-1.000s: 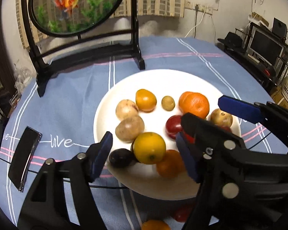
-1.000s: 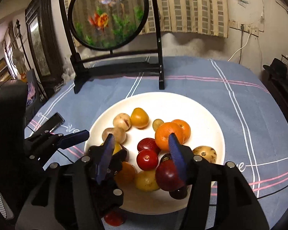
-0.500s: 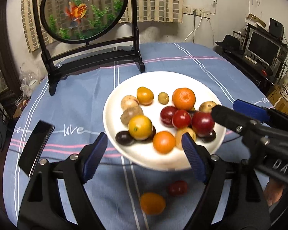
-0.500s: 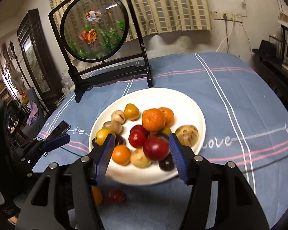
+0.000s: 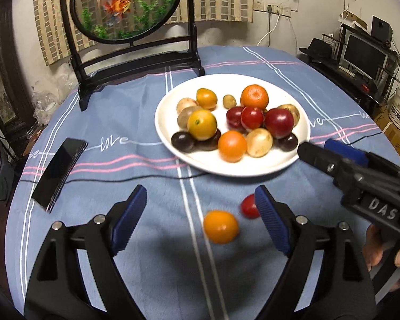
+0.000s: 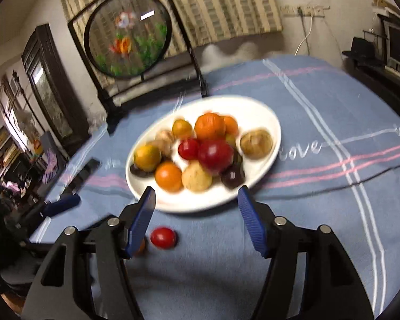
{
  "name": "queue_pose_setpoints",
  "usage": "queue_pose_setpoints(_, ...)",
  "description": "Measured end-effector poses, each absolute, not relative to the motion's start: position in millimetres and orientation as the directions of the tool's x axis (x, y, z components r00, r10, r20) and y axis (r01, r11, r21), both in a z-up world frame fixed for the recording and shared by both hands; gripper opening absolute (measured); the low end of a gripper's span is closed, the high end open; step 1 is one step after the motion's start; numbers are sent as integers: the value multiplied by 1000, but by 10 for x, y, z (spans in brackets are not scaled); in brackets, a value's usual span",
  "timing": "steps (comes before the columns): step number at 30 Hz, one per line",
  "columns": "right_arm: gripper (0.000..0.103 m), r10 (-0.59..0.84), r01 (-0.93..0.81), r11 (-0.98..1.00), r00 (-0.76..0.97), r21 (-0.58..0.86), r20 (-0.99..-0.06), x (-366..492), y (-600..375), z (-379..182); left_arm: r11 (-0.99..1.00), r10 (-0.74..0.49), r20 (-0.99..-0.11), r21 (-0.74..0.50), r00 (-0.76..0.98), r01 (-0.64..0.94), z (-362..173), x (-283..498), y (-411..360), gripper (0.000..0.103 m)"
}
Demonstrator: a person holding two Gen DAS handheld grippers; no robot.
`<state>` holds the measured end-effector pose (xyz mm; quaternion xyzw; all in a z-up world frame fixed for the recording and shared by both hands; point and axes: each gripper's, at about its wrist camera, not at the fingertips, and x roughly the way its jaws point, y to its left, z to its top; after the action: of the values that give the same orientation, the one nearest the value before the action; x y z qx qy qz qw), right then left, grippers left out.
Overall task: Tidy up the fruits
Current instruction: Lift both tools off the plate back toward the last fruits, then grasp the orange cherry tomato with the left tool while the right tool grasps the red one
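Observation:
A white plate [image 5: 253,80] holds several oranges, red and dark plums and pale brown fruits. Two loose fruits lie on the blue cloth in front of it: an orange one [image 5: 220,226] and a small red one [image 5: 249,208]. My left gripper [image 5: 200,200] hovers over them, its jaws opening, and the orange one lies ungripped in the gap. My right gripper [image 6: 196,197] is also opening, near the plate's [image 6: 269,122] front rim, with nothing between its fingers. The red fruit [image 6: 163,237] lies by its left finger, which half hides the orange one [image 6: 141,245].
A black phone [image 5: 57,170] lies on the cloth at the left. A thin black cable [image 5: 120,177] runs across the cloth. A round goldfish screen on a black stand [image 5: 130,8] stands behind the plate. A person's hand [image 5: 386,250] holds the right gripper [image 5: 320,148].
Both grippers have drawn back from over the plate toward the table's near side. Their jaws stand wider. The two loose fruits on the cloth have come into view.

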<state>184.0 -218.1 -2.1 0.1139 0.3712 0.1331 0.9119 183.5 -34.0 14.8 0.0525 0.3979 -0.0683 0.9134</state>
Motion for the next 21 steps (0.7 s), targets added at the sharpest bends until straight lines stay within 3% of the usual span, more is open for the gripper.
queue_pose_setpoints(21, 65, 322, -195, 946, 634, 258, -703, 1839, -2026, -136, 977, -111, -811, 16, 574, 211, -346, 1899, -339, 83)
